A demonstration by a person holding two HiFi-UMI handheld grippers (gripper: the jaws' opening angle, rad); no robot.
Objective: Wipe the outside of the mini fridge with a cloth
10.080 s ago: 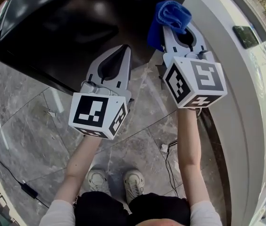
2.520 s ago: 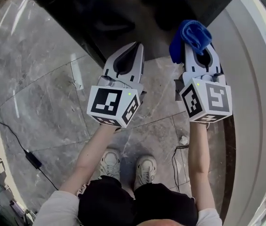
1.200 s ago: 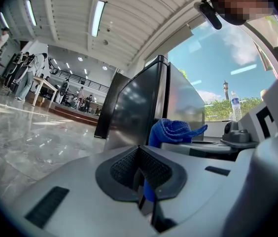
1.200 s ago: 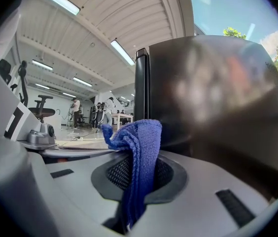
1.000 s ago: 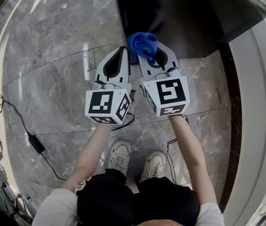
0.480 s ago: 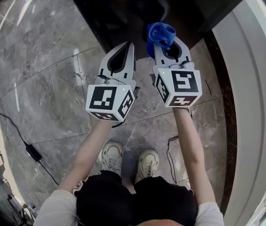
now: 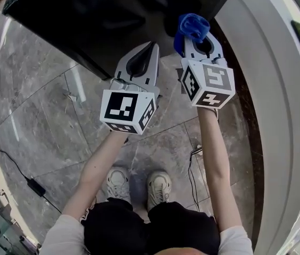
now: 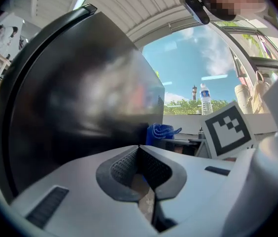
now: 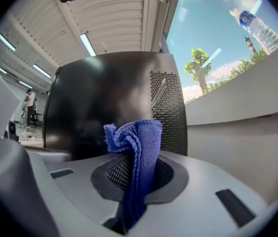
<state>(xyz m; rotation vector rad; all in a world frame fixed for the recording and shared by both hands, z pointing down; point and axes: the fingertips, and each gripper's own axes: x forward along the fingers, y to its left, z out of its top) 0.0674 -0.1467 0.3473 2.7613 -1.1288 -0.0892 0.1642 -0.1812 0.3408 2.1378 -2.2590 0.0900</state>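
Two shoes (image 7: 117, 181) stand on the gray stone floor (image 7: 38, 126). Farther out, the left gripper (image 7: 153, 47) has its jaws pressed together with nothing in them. Just beside it, the right gripper (image 7: 194, 36) pinches a blue cloth (image 7: 192, 24), which sticks out of the jaws in a bunch. The cloth is up by a corner of the black fridge (image 7: 86, 20); I cannot tell if it touches. A white wall (image 7: 261, 89) runs along the right, with a water bottle (image 9: 257, 26) on top.

The person wore white short sleeves (image 7: 59, 240), black shorts (image 7: 150, 227), pale trainers (image 7: 117, 180); grey left gripper (image 7: 153, 45) and right gripper (image 7: 194, 35) bore black-and-white marker cubes (image 7: 127, 110).
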